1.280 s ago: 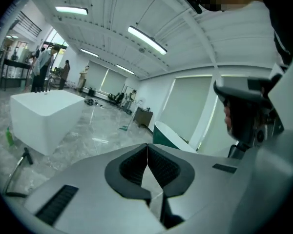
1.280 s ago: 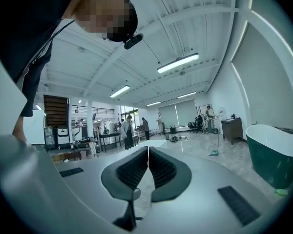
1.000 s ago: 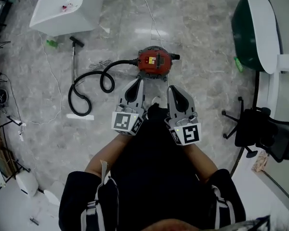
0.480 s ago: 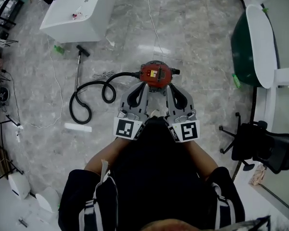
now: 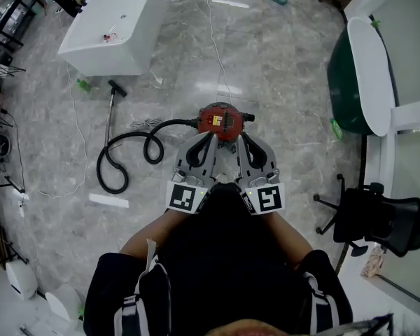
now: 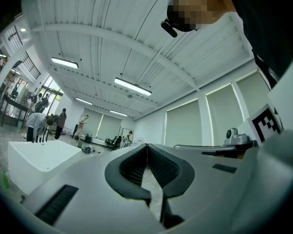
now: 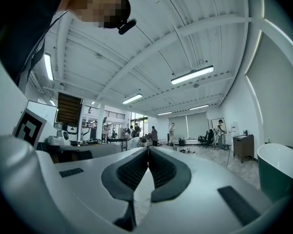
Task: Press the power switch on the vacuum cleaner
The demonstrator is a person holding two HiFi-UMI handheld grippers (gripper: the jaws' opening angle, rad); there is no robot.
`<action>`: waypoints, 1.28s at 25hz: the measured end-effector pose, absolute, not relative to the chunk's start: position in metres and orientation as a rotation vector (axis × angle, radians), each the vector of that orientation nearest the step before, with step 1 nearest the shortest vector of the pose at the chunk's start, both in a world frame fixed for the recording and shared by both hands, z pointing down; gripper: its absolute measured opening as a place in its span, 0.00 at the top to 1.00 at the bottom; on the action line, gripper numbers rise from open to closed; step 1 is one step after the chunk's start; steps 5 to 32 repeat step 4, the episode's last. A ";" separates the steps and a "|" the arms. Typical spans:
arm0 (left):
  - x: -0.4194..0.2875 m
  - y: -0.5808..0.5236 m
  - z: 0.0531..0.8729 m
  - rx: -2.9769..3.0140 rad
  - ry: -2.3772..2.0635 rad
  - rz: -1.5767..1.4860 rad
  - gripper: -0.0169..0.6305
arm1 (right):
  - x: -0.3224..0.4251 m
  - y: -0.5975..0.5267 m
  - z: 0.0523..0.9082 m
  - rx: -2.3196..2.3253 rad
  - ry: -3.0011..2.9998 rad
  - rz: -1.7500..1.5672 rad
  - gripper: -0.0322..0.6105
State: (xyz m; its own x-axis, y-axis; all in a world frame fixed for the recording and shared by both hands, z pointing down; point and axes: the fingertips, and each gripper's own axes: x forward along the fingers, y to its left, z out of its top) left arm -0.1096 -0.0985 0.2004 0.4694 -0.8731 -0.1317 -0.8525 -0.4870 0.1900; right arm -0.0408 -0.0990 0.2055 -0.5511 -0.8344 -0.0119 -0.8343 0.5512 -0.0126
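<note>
The red round vacuum cleaner (image 5: 222, 120) sits on the marble floor, with a yellow and white patch on its top. Its black hose (image 5: 129, 149) loops to the left and ends in a wand (image 5: 110, 114). In the head view my left gripper (image 5: 211, 136) and right gripper (image 5: 242, 136) are held side by side, their tips just short of the vacuum's near edge and above it. Both are shut with nothing in them. The left gripper (image 6: 147, 145) and right gripper (image 7: 147, 148) point out across the room in their own views, and the vacuum is out of sight there.
A white counter (image 5: 105, 37) stands at the far left. A green tub with a white rim (image 5: 360, 75) is at the right, and a black office chair (image 5: 378, 219) is nearer. A thin cable (image 5: 213, 33) runs from the vacuum away across the floor. Several people stand far off.
The vacuum has come closer to me in the head view, from well ahead of the gripper tips to right at them. The two grippers have drawn closer together.
</note>
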 end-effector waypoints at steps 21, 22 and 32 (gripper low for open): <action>-0.104 -0.093 0.204 2.631 -1.516 -0.316 0.95 | -0.039 -0.093 0.209 -1.477 2.750 -0.010 0.92; -0.104 -0.093 0.204 2.631 -1.516 -0.316 0.95 | -0.039 -0.093 0.209 -1.477 2.750 -0.010 0.92; -0.104 -0.093 0.204 2.631 -1.516 -0.316 0.95 | -0.039 -0.093 0.209 -1.477 2.750 -0.010 0.92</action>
